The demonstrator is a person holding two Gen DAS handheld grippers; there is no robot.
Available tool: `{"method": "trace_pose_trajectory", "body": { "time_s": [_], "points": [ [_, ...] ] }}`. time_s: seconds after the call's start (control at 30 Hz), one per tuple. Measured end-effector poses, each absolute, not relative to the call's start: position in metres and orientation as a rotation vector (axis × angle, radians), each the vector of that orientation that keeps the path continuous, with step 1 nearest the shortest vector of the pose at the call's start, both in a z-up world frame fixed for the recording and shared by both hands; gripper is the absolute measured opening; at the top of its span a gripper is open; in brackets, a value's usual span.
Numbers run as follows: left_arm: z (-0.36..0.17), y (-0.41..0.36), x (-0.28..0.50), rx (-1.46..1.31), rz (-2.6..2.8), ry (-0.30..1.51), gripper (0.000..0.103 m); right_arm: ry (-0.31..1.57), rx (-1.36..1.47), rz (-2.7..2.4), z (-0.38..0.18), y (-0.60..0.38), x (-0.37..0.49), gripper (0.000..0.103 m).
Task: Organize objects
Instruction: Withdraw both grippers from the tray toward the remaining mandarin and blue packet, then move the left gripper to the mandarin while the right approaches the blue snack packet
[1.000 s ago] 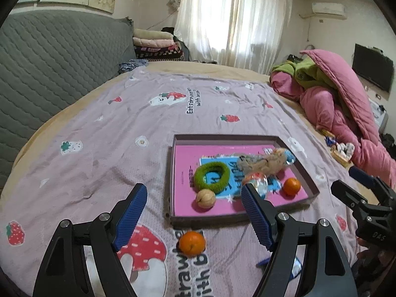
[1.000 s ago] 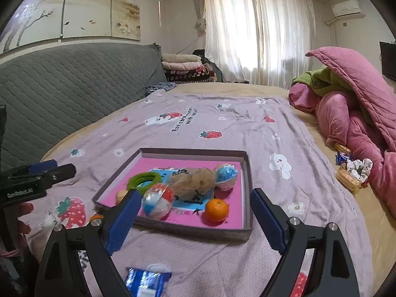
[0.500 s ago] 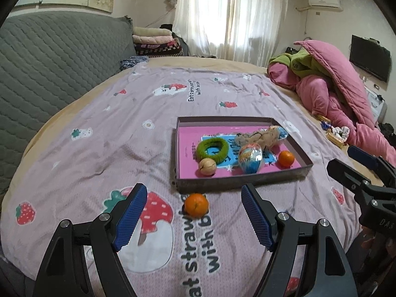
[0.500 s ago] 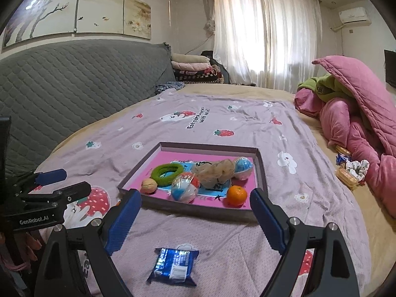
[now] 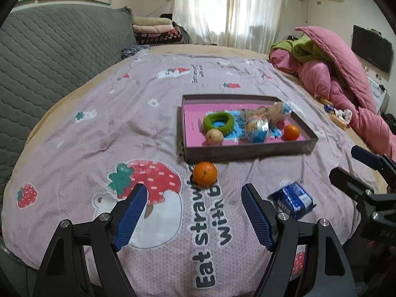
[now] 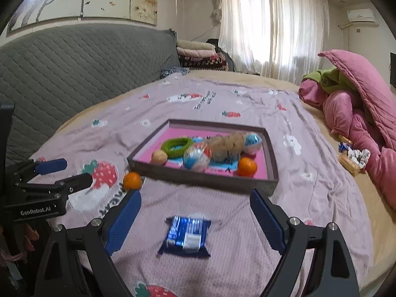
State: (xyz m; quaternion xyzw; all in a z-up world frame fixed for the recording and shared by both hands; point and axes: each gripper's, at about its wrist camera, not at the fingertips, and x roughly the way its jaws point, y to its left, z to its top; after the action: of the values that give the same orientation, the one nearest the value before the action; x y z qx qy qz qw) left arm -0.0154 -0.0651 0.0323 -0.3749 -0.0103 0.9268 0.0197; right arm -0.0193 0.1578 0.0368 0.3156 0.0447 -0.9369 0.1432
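A shallow box (image 5: pixel 247 151) (image 6: pixel 198 177) with a pink floor lies on the bedspread. It holds a green ring (image 5: pixel 219 123), a pale round fruit (image 5: pixel 214 136), a shiny ball (image 5: pixel 256 128), a beige bundle (image 6: pixel 226 144) and an orange (image 5: pixel 291 132). A second orange (image 5: pixel 205 174) (image 6: pixel 132 180) lies on the spread just outside the box's near wall. A blue snack packet (image 5: pixel 293 200) (image 6: pixel 188 232) lies nearer. My left gripper (image 5: pixel 194 214) is open and empty, short of the loose orange. My right gripper (image 6: pixel 195 220) is open and empty above the packet.
A grey quilted headboard (image 5: pixel 49 57) runs along the left. A pink quilt heap (image 5: pixel 341 74) lies at the right with small items (image 6: pixel 352 157) beside it. Folded blankets (image 5: pixel 156 31) are stacked at the back. The bed's near edge is close below both grippers.
Both grippers have drawn back from the box and risen, so the box looks smaller and farther. The loose orange and the blue packet now lie ahead of the fingers. Nothing was grasped.
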Motion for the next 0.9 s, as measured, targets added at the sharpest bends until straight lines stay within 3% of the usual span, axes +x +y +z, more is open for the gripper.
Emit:
{"method": "trace_pose_trajectory", "body": {
  "time_s": [0.9],
  "points": [
    [-0.002, -0.054, -0.027, -1.288, 2.803, -0.003, 0.079, 0.144, 1.123, -2.626, -0.023, 0.151, -0.025, 0.089]
  ]
}}
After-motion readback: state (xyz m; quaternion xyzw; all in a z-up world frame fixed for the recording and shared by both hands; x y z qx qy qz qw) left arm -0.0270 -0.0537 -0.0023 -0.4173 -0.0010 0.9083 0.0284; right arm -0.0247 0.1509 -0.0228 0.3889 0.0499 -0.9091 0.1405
